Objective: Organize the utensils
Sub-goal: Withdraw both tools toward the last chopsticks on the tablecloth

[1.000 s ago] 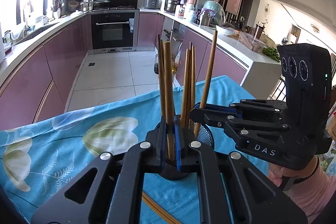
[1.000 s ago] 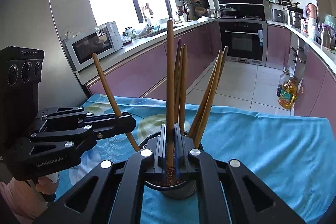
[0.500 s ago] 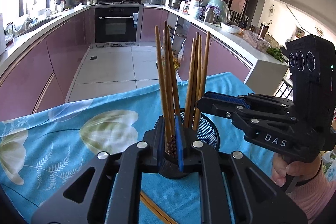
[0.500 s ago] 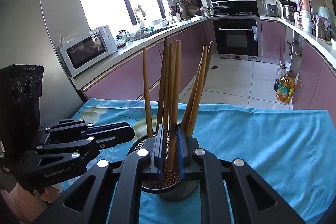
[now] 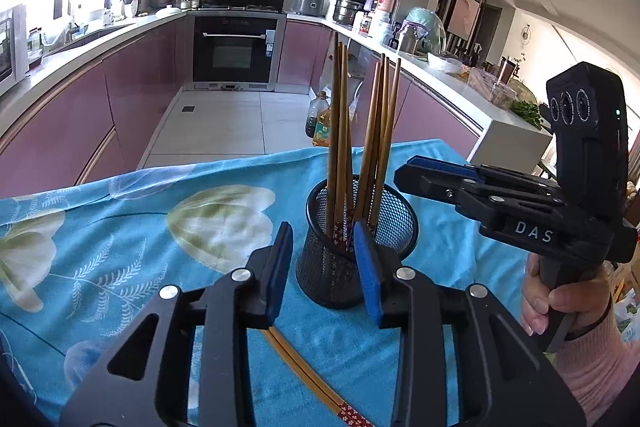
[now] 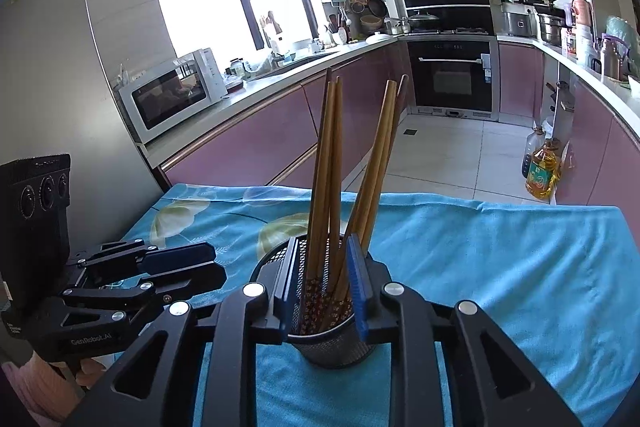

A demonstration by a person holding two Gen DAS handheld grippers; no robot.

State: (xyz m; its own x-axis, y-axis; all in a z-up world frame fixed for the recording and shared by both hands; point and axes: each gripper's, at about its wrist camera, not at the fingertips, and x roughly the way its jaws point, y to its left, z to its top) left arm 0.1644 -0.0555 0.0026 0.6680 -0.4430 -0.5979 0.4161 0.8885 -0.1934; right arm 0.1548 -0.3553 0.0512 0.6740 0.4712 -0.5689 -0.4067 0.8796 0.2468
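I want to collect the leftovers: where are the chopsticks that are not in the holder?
In the left wrist view, two chopsticks lie flat on the blue cloth, near the bottom edge, in front of the mesh holder.

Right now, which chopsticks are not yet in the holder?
The pair of chopsticks lying flat on the blue cloth, just below the left gripper. All the other chopsticks stand upright in the black mesh holder.

Bright window glare — fisheye-warped edges
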